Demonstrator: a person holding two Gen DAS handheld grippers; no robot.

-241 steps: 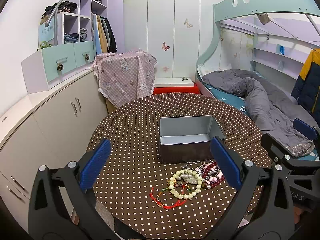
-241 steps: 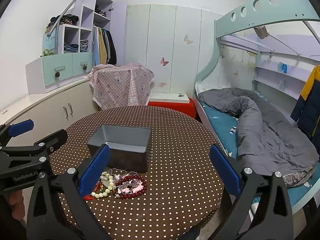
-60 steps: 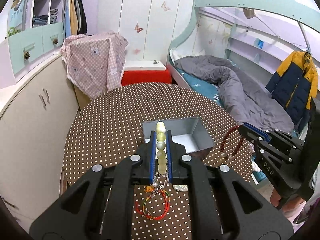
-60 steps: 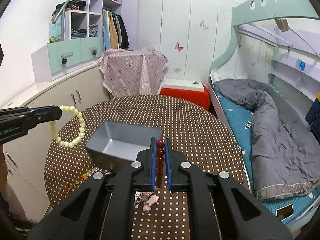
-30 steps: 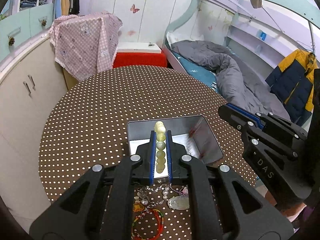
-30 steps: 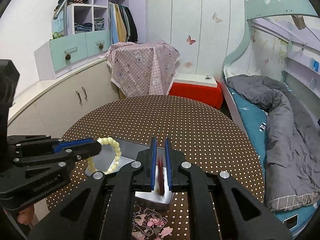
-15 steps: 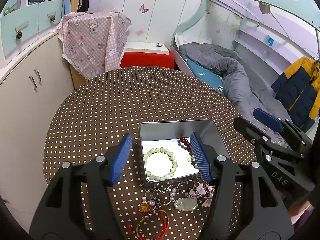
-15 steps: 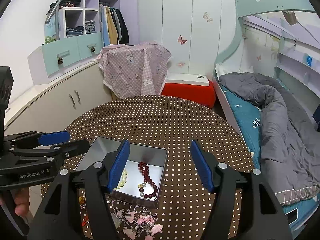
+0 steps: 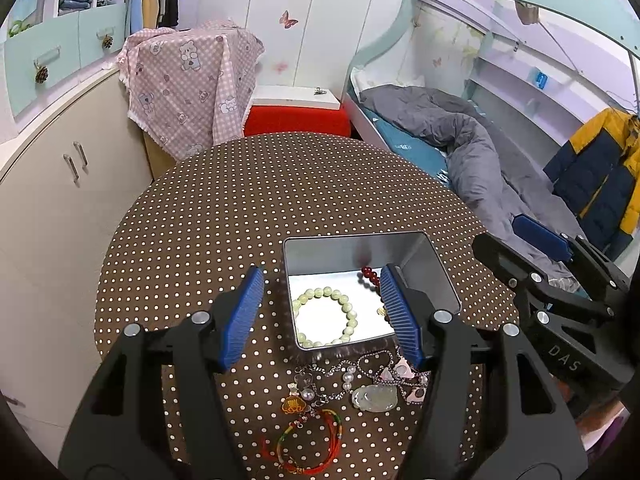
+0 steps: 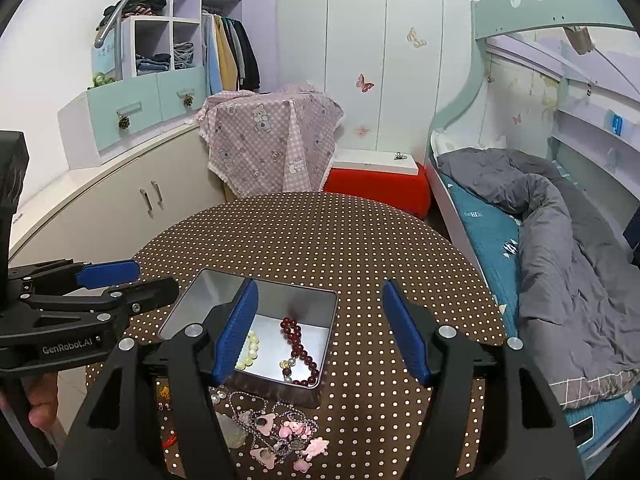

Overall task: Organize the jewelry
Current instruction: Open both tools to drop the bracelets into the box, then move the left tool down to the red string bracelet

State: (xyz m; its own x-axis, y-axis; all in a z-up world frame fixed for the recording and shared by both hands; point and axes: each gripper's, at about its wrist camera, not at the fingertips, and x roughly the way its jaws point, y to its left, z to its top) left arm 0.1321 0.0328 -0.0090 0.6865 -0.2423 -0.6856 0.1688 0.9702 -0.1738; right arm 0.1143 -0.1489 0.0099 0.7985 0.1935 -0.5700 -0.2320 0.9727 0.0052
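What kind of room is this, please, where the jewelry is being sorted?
Most likely a child's bedroom: a bunk bed with a rumpled grey duvet, pale wardrobe doors with butterfly stickers, and open shelves holding folded clothes. The round table with the tin stands beside the bed.

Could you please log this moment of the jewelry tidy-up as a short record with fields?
surface: round polka-dot table
container: open metal tin
in tin: pale green bead bracelet; dark red bead bracelet
outside tin: red cord bracelet, pale stone pendant, pink charm chain
left gripper: open, holding nothing
right gripper: open, holding nothing
status: two pieces stored, the rest not yet
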